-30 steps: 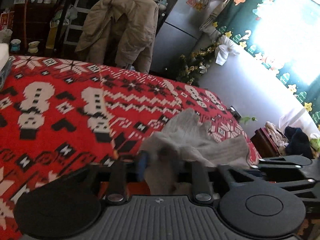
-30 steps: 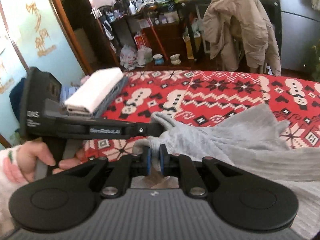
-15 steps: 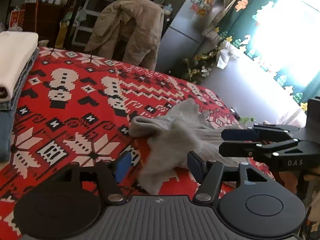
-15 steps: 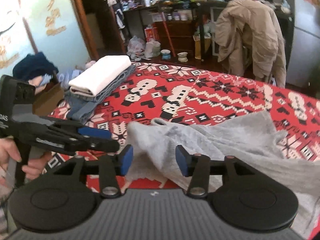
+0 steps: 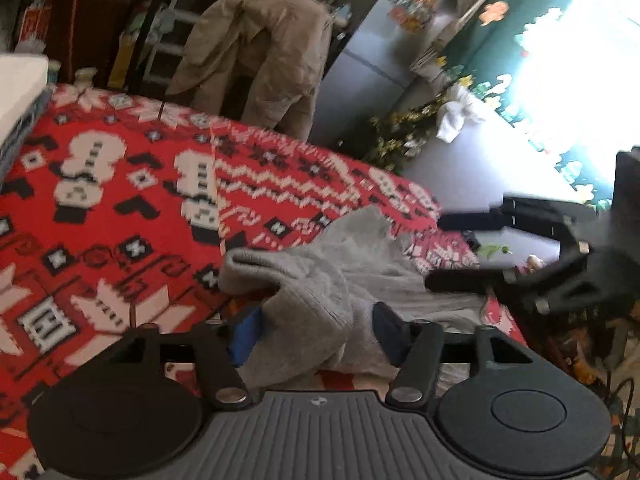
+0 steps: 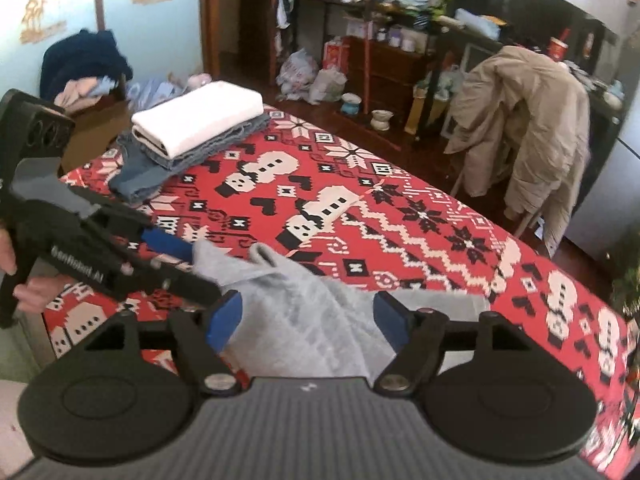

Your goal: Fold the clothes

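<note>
A crumpled grey garment lies on the red snowman-patterned blanket. A fold of it bulges up between the blue pads of my left gripper. Its jaws are closing around the fold, and I see no firm pinch. From the right wrist view, the left gripper reaches in from the left, its tips at the garment's corner. My right gripper hovers above the cloth with its jaws opening wide and nothing pressed between them. It also shows at the right, fingers apart.
A folded stack, white cloth on jeans, sits at the blanket's far left corner. A beige coat hangs over a chair behind the blanket. Cluttered shelves and a grey fridge stand beyond. A person's hand holds the left gripper.
Both grippers were shut on the grey garment and have let it go. The right one has opened wide, risen and rolled. The left one opened, then narrowed around a fold.
</note>
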Motion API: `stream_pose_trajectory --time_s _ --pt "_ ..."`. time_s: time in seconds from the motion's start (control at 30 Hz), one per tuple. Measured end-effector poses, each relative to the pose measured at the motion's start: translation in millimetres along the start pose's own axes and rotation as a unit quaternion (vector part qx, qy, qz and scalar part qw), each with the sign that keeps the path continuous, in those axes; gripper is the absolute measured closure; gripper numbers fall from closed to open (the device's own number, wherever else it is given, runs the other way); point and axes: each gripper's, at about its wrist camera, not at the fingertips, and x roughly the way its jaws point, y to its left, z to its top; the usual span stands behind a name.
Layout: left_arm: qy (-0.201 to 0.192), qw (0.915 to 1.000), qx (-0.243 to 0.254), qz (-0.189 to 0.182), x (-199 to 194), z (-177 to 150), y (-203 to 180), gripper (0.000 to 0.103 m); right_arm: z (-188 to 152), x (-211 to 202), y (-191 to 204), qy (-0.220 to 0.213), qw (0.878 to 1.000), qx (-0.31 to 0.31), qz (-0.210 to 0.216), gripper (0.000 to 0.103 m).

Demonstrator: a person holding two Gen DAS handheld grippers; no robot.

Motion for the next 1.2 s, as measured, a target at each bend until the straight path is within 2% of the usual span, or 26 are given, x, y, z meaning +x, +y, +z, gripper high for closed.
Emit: stream_pose_trajectory --time_s 0.03,0.1,0.2,0.33,0.4,0.57,0.67,0.7,0.73,0.83,0.9,1.03,1.2 --pt "0.005 0.9999 -0.004 0.009 3.7 -1.9 0.2 0.067 5.5 6.2 -5.1 0.006 1.000 -0.008 0.004 0.033" --pt "0.010 0.9993 0.001 0.037 8.5 -8.3 -1.9 0.092 15.3 22.6 -12.6 0.021 0.999 -0.022 0.010 0.039" --pt "0.007 0.9985 0.011 0.053 7.3 -21.6 -6.4 0.095 25.6 51.7 -20.3 0.039 0.998 -0.045 0.020 0.042" --pt "0.018 0.9983 -0.009 0.056 0.8 -41.2 -6.5 0.095 27.9 98.9 -23.3 0.070 0.994 -0.076 0.036 0.059" --pt "0.031 0.9980 -0.011 0.054 -1.6 -50.4 -6.2 0.095 25.5 117.8 -22.6 0.081 0.992 -0.086 0.047 0.064" --pt "0.052 0.9973 -0.031 0.042 -4.9 -63.8 -1.2 0.095 20.3 151.6 -23.4 0.104 0.986 -0.101 0.079 0.063" --pt "0.052 0.9974 -0.022 0.044 -4.4 -64.1 -4.0 0.095 18.1 161.2 -25.9 0.115 0.985 -0.088 0.091 0.066" --pt "0.051 0.9975 -0.019 0.045 -4.7 -63.4 -4.6 0.095 17.8 160.6 -25.5 0.116 0.985 -0.084 0.098 0.084" --pt "0.046 0.9977 -0.017 0.047 -6.6 -61.0 -5.0 0.095 17.3 160.0 -25.0 0.116 0.984 -0.080 0.104 0.095" --pt "0.023 0.9982 -0.015 0.052 -15.7 -51.1 -5.0 0.096 14.3 147.2 -14.5 0.102 0.987 -0.103 0.074 0.099" --pt "0.000 0.9982 -0.018 0.058 -26.5 -39.7 -3.8 0.096 17.8 129.4 -15.7 0.082 0.991 -0.092 0.056 0.099" --pt "-0.037 0.9973 -0.019 0.062 -48.6 -6.0 -0.3 0.096 34.2 81.2 -39.0 0.032 0.999 -0.025 -0.007 0.099" --pt "-0.076 0.9934 0.041 0.074 -76.4 55.8 -13.7 0.097 57.6 4.5 -86.0 -0.020 0.995 0.069 -0.067 0.099"
